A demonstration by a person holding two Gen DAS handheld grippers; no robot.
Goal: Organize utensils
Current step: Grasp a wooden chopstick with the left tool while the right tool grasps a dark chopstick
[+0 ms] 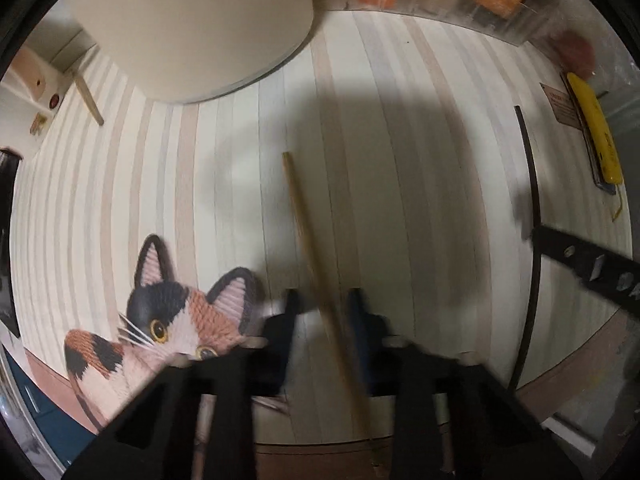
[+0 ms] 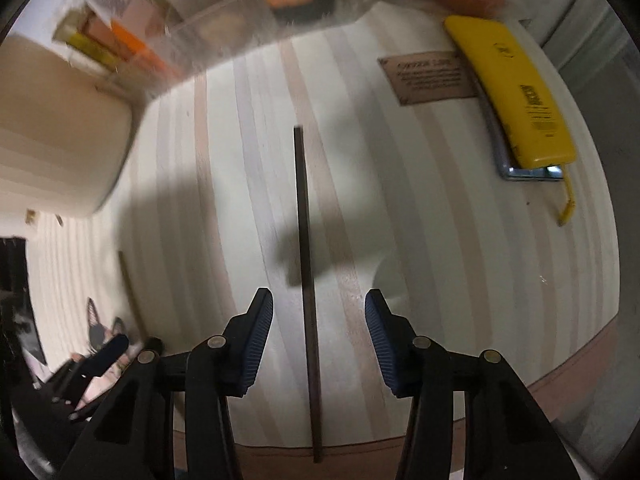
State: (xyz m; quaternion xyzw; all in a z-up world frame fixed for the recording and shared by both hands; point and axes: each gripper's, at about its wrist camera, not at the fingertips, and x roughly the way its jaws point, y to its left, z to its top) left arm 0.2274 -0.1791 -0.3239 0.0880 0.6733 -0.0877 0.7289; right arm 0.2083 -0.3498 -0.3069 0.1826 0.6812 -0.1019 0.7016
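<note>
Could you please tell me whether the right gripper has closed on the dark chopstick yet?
Not yet: the right gripper is open, clear gaps separating both pads from the dark chopstick lying flat between them.

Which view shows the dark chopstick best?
The right wrist view: the dark chopstick runs centred and full length between the fingers. The left wrist view shows it only as a thin curved line at the right edge.

Cat-shaped mat [image 1: 168, 320] on striped tabletop [image 1: 400, 140]; yellow case [image 2: 516, 92] near brown plaque [image 2: 432, 78]; clear bin [image 1: 440, 4] behind.
</note>
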